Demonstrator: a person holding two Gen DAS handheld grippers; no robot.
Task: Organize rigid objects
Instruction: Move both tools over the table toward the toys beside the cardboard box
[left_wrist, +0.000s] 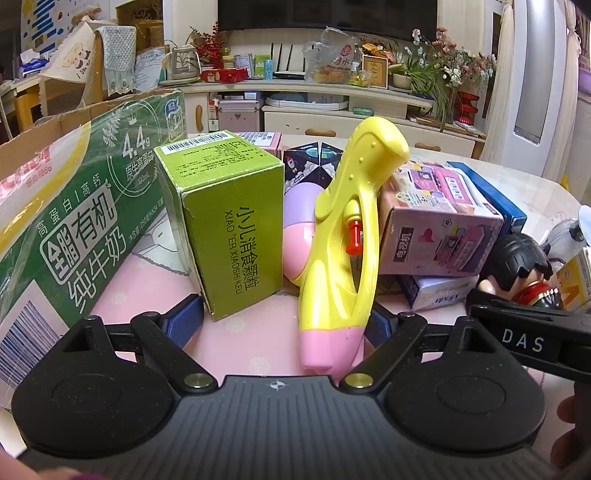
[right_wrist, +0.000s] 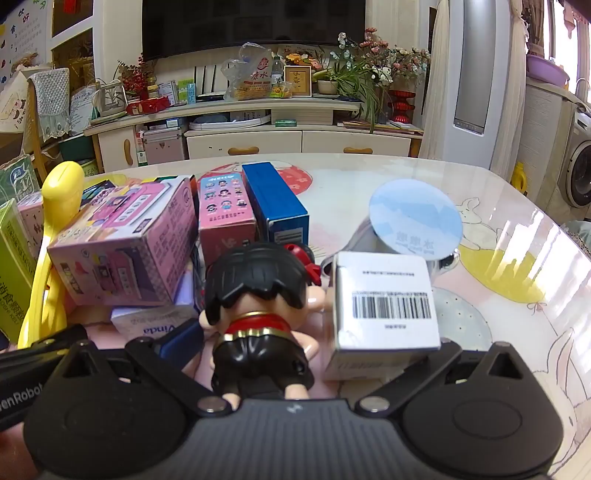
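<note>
In the left wrist view my left gripper (left_wrist: 280, 319) is open above the pink tablecloth. A yellow and pink water gun (left_wrist: 343, 240) stands upright between its fingers, close against the right one. A green medicine box (left_wrist: 225, 221) stands just ahead of the left finger. In the right wrist view my right gripper (right_wrist: 317, 343) is also open. A black-haired figurine (right_wrist: 258, 306) stands between its fingers, its back to the camera. A white barcode box (right_wrist: 388, 306) hides the right fingertip. No pad visibly presses on anything.
A big green milk carton (left_wrist: 74, 221) walls the left side. Behind stand a pink toy box (right_wrist: 125, 243), a small pink box (right_wrist: 225, 210), a blue box (right_wrist: 277, 199) and a tissue pack (right_wrist: 147, 325). A blue-lidded cup (right_wrist: 415, 218) lies at the right, near the table edge (right_wrist: 535, 206).
</note>
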